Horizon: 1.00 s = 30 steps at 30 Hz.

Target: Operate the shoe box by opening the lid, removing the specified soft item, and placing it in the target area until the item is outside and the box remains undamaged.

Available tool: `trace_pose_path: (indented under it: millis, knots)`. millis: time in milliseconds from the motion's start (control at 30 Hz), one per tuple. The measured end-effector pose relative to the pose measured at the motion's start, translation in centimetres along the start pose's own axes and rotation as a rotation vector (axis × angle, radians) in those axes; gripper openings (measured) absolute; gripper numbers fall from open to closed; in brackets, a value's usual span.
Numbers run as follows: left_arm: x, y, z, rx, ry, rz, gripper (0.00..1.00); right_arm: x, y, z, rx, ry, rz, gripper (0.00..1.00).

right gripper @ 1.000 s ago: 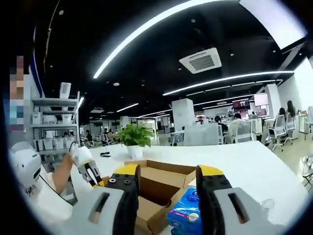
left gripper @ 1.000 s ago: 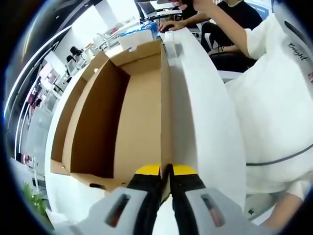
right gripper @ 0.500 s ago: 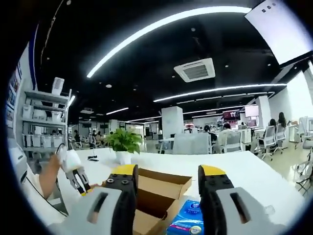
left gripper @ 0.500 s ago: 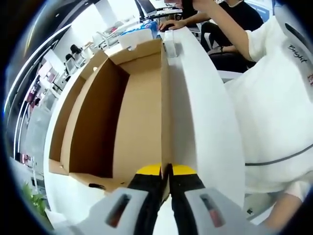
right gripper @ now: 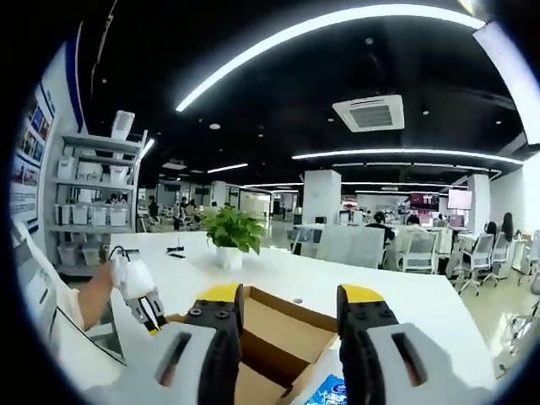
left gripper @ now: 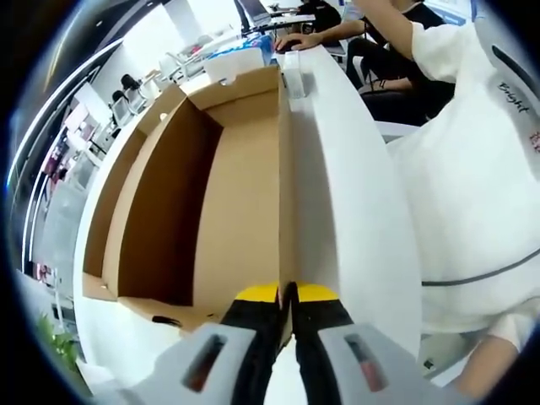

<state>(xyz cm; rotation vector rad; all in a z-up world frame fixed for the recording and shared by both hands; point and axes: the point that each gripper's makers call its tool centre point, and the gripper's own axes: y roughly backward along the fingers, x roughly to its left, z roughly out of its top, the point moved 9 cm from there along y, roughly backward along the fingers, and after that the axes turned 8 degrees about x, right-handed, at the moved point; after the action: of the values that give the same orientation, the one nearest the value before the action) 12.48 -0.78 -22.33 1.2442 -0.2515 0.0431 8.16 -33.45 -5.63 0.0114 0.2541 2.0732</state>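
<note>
1. On the white table [left gripper: 354, 194], the cardboard shoe box [left gripper: 211, 202] stands open and looks empty inside; the left gripper [left gripper: 287, 297] has its jaws pinched narrow on the box's near wall edge, steadying it.
2. Beyond the box's far end in the left gripper view lies a blue soft pack [left gripper: 240, 57]; in the right gripper view the blue soft pack [right gripper: 331, 393] sits just beside the box [right gripper: 270, 333], outside it.
3. Above it, the right gripper [right gripper: 287, 308] has its jaws spread wide, holding nothing.
4. Judgement: removal looks done. Next comes confirming the pack rests in the target area, then letting go of the wall gently so the cardboard does not tear.
</note>
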Motion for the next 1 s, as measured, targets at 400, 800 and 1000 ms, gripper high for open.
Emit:
trace_pose_path:
  millis: [400, 800, 1000]
  knots:
    - [0.1, 0.0, 0.0, -0.002, 0.005, -0.006, 0.04, -3.4, -2.9, -0.2, 0.073, -0.102, -0.066, 0.46]
    - [0.1, 0.0, -0.1, -0.003, 0.003, -0.01, 0.04, -3.5, -3.2, 0.6, 0.078, -0.094, -0.03, 0.41]
    - [0.0, 0.0, -0.1, -0.01, -0.001, 0.0, 0.04, -3.4, -3.7, 0.4, 0.092, -0.135, -0.016, 0.31]
